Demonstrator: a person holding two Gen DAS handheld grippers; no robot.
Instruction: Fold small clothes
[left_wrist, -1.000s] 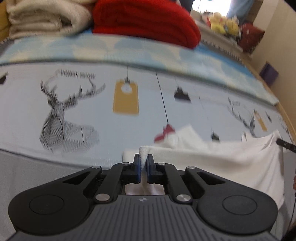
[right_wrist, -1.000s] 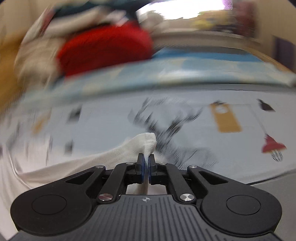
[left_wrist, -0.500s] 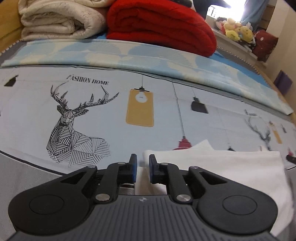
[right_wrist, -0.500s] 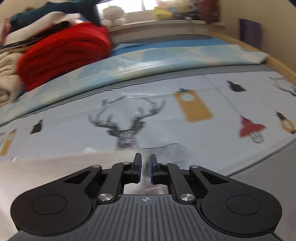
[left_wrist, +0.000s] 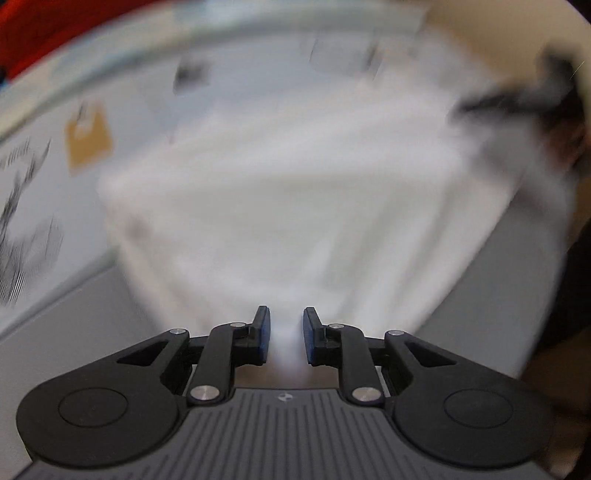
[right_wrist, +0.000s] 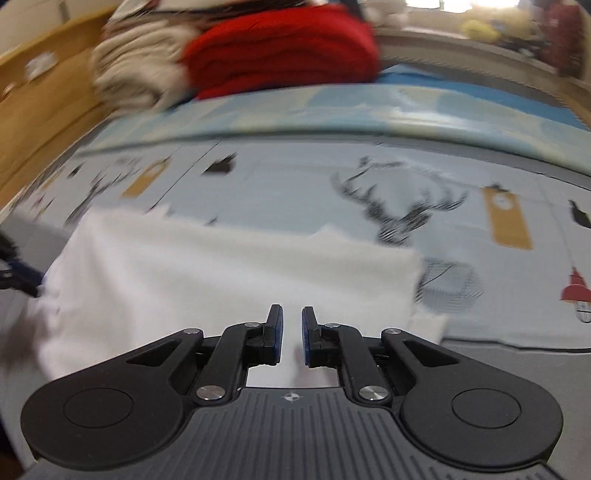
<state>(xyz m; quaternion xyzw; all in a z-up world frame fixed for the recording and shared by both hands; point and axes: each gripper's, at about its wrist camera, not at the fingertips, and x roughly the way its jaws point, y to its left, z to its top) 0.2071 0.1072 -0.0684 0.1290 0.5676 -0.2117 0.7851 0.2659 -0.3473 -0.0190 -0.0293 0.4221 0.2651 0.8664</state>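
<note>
White garment (right_wrist: 229, 266) lies flat on the printed bedsheet (right_wrist: 295, 184), with a red blanket (right_wrist: 280, 55) and beige blanket (right_wrist: 136, 77) stacked well behind it. Left gripper (left_wrist: 285, 336) has just been opening and right gripper (right_wrist: 290, 334) is slightly parted; both are over the garment, gripping nothing.

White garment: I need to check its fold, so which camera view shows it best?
Right wrist view: the white garment lies flat and fairly sharp, its far edge visible. The left wrist view shows it only as a motion-blurred white mass.
</note>
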